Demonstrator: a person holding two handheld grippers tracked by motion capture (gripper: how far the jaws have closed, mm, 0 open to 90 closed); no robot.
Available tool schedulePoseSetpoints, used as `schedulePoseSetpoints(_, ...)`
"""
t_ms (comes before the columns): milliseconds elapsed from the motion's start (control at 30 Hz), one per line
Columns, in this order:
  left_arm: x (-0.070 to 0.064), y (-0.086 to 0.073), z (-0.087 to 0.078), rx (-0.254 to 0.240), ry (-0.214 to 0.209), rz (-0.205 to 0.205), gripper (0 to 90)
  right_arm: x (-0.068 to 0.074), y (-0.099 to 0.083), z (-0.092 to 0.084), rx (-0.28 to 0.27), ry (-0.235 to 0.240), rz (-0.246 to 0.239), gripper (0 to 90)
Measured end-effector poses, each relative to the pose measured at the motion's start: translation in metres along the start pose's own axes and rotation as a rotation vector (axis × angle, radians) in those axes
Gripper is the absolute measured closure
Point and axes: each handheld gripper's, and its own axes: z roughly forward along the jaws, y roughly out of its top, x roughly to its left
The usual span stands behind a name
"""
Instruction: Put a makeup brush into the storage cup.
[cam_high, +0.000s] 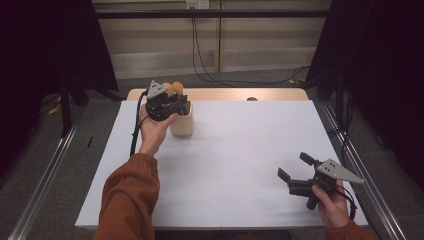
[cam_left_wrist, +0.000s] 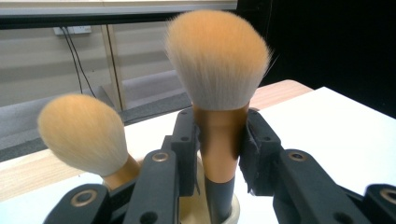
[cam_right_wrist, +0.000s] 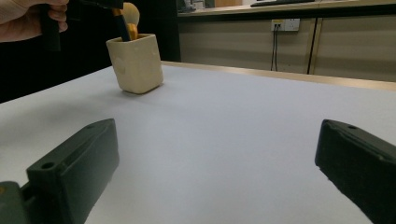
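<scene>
Left gripper view shows fingers (cam_left_wrist: 219, 154) clenching a brush (cam_left_wrist: 219, 84), seemingly in the holder (cam_high: 182, 122); right fingers (cam_right_wrist: 210, 163) released.

The left arm, in an orange sleeve, is reaching forward, its hand (cam_high: 152, 127) holding the left claw (cam_high: 181, 106) with jaws clamped tight. The right hand (cam_high: 332, 202) is gripping the right claw (cam_high: 292, 167) low, jaws standing wide apart.
</scene>
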Motion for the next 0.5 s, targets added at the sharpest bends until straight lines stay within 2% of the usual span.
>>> schedulePoseSetpoints(367, -0.0021, -0.0071, 0.0045, 0.018, 0.003, 0.007, 69.6, -0.0001, -0.0004, 0.0004, 0.002, 0.002, -0.007, 0.0)
schedulePoseSetpoints(433, -0.0032, -0.009, 0.0068, 0.015, 0.003, -0.002, 69.6, -0.0004, -0.0004, 0.0002, 0.0, 0.002, -0.005, 0.0)
schedulePoseSetpoints(500, -0.0031, -0.0104, 0.0088, 0.024, 0.001, 0.009, 69.5, -0.0002, -0.0003, -0.0001, 0.001, 0.001, -0.001, 0.0)
